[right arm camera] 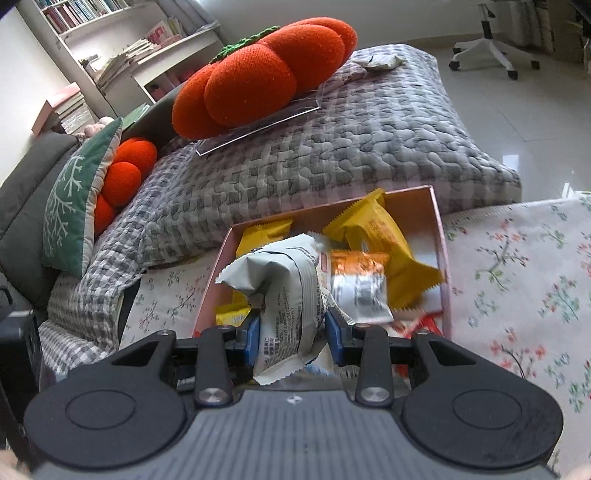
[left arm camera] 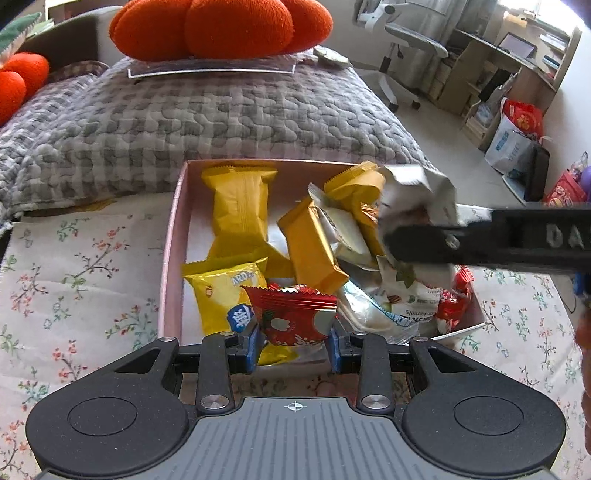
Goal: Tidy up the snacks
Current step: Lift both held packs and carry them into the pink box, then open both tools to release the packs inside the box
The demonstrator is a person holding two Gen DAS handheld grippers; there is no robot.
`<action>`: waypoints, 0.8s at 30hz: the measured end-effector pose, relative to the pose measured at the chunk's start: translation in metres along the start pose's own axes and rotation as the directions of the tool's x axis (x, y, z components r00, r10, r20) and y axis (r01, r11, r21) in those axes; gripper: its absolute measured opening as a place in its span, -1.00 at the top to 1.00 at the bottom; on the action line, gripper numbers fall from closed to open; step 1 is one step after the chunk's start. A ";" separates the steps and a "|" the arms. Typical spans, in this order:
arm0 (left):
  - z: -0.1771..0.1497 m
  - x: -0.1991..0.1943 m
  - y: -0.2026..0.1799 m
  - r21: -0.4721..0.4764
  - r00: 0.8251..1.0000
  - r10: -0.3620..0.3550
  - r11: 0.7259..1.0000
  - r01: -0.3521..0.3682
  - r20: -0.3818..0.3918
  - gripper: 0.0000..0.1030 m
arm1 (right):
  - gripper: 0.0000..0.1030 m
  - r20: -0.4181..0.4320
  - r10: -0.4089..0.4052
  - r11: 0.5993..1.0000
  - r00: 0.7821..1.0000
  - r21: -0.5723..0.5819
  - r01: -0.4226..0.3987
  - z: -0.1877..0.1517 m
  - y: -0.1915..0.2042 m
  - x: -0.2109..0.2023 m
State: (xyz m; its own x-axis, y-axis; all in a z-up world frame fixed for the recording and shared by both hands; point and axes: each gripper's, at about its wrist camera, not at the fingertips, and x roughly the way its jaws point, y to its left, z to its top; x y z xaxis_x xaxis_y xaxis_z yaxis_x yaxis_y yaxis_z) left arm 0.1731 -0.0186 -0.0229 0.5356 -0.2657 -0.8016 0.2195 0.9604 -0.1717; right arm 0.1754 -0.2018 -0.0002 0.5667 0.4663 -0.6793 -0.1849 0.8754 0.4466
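A pink box (left arm camera: 173,236) (right arm camera: 441,236) sits on the floral cloth and holds several snack packets, mostly yellow ones (left arm camera: 238,206) (right arm camera: 384,236). My left gripper (left arm camera: 293,341) is shut on a red packet (left arm camera: 291,314) over the box's near end. My right gripper (right arm camera: 291,334) is shut on a silver-grey packet (right arm camera: 280,288) held above the box. In the left wrist view that same silver packet (left arm camera: 417,192) and the right gripper's black arm (left arm camera: 480,242) reach in from the right over the box.
Behind the box lies a grey checked quilt (left arm camera: 207,122) (right arm camera: 332,155) with an orange pumpkin cushion (left arm camera: 221,26) (right arm camera: 266,74) on a clear tray. A green pillow (right arm camera: 77,199) is at the left. An office chair (left arm camera: 406,40) and bags (left arm camera: 517,136) stand on the tiled floor at right.
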 end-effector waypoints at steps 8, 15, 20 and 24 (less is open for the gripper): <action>0.000 0.010 0.003 -0.008 1.000 -0.005 1.000 0.005 -0.018 0.34 | 0.35 -0.007 -0.027 1.000 1.000 -0.011 0.027 0.012 0.003 0.017; 0.001 0.009 0.002 0.002 1.000 -0.013 1.000 0.013 -0.019 0.14 | 0.21 0.007 -0.035 0.999 0.999 -0.001 0.035 0.016 0.003 0.021; 0.002 0.004 -0.003 0.018 1.000 -0.001 1.000 0.002 -0.012 -0.30 | -0.17 0.020 -0.029 1.000 0.999 -0.006 0.029 0.017 0.005 0.016; 0.003 -0.001 -0.005 0.024 1.000 0.010 1.000 -0.009 -0.013 -0.44 | -0.32 0.022 -0.041 0.999 0.999 -0.005 0.041 0.017 0.005 0.013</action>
State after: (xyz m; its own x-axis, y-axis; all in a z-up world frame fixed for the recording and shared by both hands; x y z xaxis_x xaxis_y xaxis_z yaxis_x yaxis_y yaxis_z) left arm 0.1740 -0.0229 -0.0190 0.5273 -0.2553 -0.8104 0.2337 0.9606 -0.1505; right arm 0.1959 -0.1939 0.0033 0.5910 0.4271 -0.6844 -0.1653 0.8945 0.4155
